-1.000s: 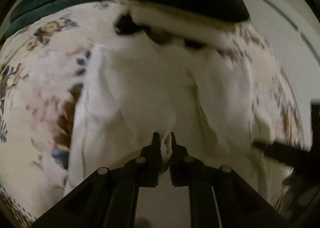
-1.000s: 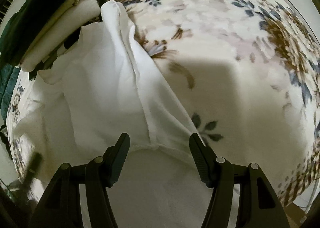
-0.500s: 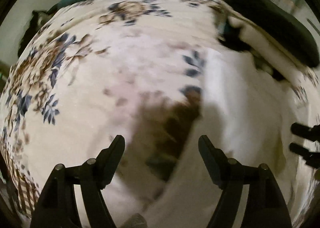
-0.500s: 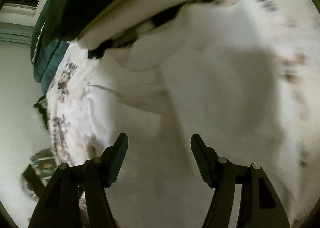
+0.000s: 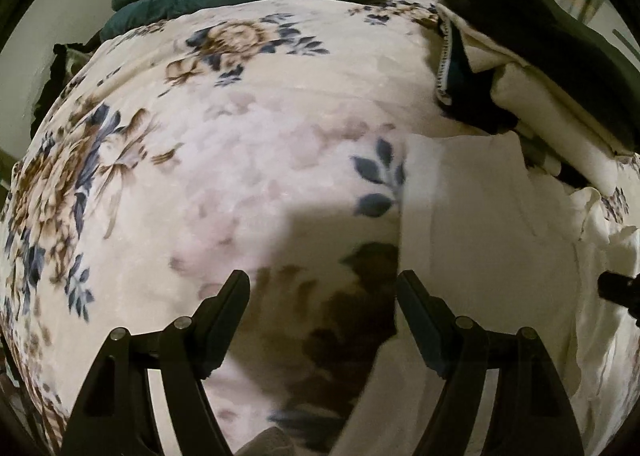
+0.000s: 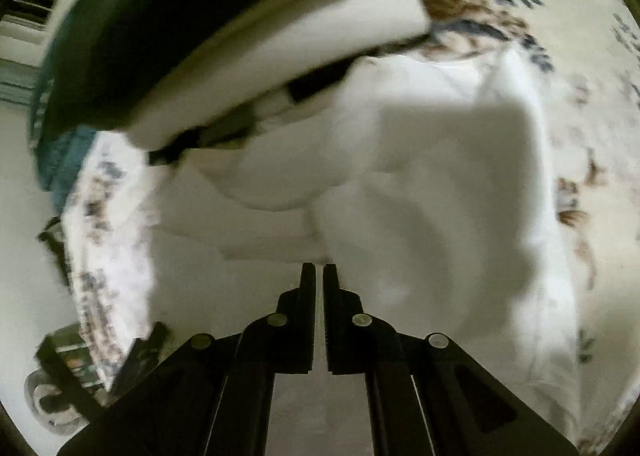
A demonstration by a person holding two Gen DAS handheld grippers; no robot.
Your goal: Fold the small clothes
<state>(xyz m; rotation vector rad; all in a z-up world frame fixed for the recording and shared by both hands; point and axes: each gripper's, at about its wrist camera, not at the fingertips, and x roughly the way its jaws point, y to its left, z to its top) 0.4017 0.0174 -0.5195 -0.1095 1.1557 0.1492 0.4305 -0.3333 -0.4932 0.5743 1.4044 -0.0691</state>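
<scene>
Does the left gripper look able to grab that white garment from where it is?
Probably yes: the left gripper is open over the floral blanket, and the white garment lies just beside it, unobstructed.

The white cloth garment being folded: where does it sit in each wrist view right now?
Left wrist: the white cloth garment fills the right side, beside the open left gripper.
Right wrist: it spreads across the centre, ahead of the right gripper.
Shared landmark: the stack of folded dark and cream clothes beyond it.
</scene>
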